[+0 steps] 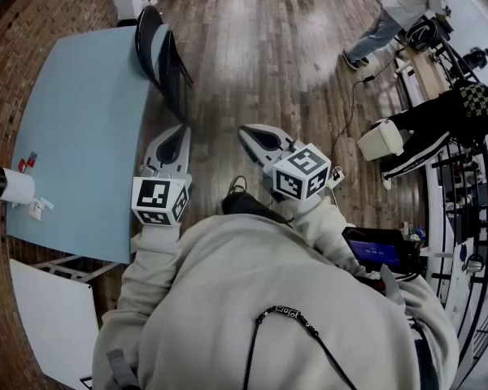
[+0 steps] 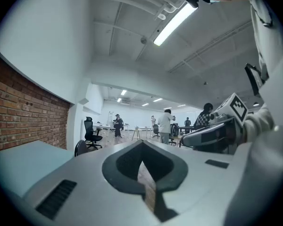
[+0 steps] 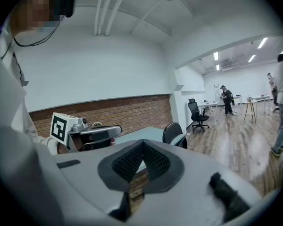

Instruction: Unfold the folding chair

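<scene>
The folding chair, black and still folded flat, leans against the far right edge of the blue table. It also shows as a dark rounded back in the left gripper view and in the right gripper view. My left gripper and right gripper are held side by side in front of my chest, short of the chair and not touching it. Both are shut with nothing between the jaws, as their own views confirm for the left gripper and the right gripper.
A paper roll and small items lie on the table's left side. A brick wall runs behind it. A white bin, a cable and two people stand at the right on the wooden floor. A black office chair is farther off.
</scene>
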`<state>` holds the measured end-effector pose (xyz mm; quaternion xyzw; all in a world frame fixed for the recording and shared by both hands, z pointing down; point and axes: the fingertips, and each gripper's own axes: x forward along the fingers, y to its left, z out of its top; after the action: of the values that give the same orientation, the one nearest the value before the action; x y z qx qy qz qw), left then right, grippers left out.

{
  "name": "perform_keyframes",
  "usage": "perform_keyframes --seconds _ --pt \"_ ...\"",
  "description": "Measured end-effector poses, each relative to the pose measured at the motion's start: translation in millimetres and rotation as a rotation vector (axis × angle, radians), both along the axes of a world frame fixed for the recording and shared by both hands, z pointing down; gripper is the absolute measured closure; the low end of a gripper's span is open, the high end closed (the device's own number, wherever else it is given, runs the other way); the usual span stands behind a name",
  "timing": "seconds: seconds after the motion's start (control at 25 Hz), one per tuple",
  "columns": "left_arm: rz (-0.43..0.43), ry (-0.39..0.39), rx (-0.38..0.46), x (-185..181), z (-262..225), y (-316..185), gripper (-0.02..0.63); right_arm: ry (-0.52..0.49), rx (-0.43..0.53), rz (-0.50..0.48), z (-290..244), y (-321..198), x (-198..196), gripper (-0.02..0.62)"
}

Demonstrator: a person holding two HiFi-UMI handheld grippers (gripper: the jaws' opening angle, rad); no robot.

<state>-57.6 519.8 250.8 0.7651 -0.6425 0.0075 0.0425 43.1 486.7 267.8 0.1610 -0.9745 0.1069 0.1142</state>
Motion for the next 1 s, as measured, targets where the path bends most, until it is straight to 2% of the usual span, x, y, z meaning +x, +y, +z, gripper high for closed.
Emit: perform_keyframes --seconds 0.16,0.32,0.6,0.76,0.84,1.0 --pt "0.02 -0.021 -0.018 -2 8 -22 0.601 -0.025 -0.012 -0.004 4 -30 -13 0.589" --pt "0.009 -0.031 -0.04 -19 17 -67 0.601 -0.048 -0.026 -0.021 11 -85 -36 0.589" --pt "-0.077 -0.033 -0.06 -84 32 -186 0.603 -0.094 -0.068 -0.032 27 -223 -94 0.589" --pt "-0.073 -0.011 -0.11 -101 42 -259 0.603 -0.061 -0.081 -0.068 28 -299 -113 0.589" --pt "-0.09 -0.022 -0.126 -110 40 -287 0.603 -0.062 -0.113 -0.075 29 -336 -123 0.589" --pt "-0.14 -0.029 -0.152 -127 34 -329 0.601 -0.07 -0.119 -0.126 18 -394 -142 0.589"
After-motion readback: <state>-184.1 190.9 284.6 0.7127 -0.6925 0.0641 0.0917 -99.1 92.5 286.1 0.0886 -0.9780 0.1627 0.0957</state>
